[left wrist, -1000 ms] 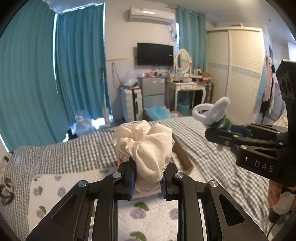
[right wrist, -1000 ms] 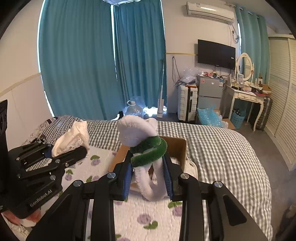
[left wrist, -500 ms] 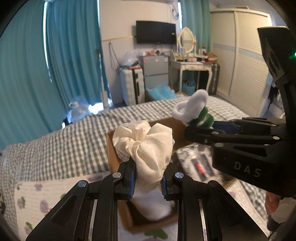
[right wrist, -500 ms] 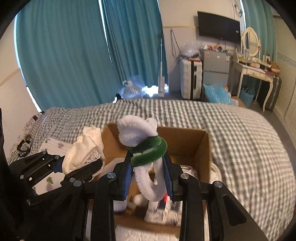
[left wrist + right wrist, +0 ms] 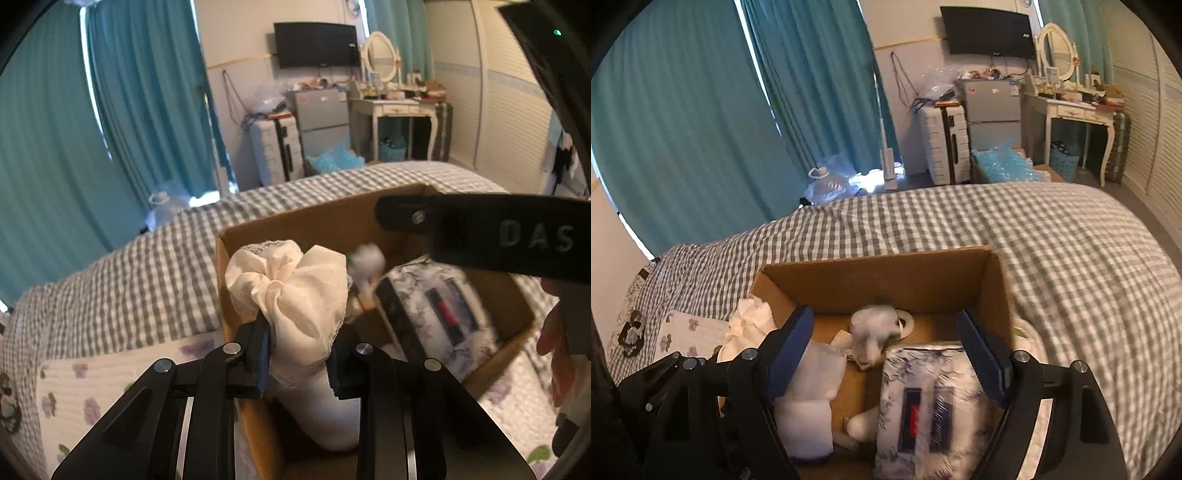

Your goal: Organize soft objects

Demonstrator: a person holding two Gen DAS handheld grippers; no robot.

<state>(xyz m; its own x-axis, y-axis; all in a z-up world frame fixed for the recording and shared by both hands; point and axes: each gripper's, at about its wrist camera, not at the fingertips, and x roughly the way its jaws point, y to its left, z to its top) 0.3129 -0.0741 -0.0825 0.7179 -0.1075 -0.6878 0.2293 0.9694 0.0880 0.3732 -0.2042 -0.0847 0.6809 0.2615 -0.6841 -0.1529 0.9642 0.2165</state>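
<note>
My left gripper is shut on a cream fabric scrunchie and holds it over the near left corner of an open cardboard box on the bed. My right gripper is open and empty above the same box. A white and green fuzzy toy lies blurred inside the box below the right gripper; it also shows in the left wrist view. The scrunchie shows at the left of the right wrist view.
The box also holds a white rolled cloth and a blue-and-white patterned packet. The box sits on a grey checked bedspread beside a floral quilt. Teal curtains, a suitcase and a dressing table stand beyond the bed.
Both grippers moved down over the box. My right gripper opened and the white and green toy dropped into the box. The left gripper still holds the scrunchie.
</note>
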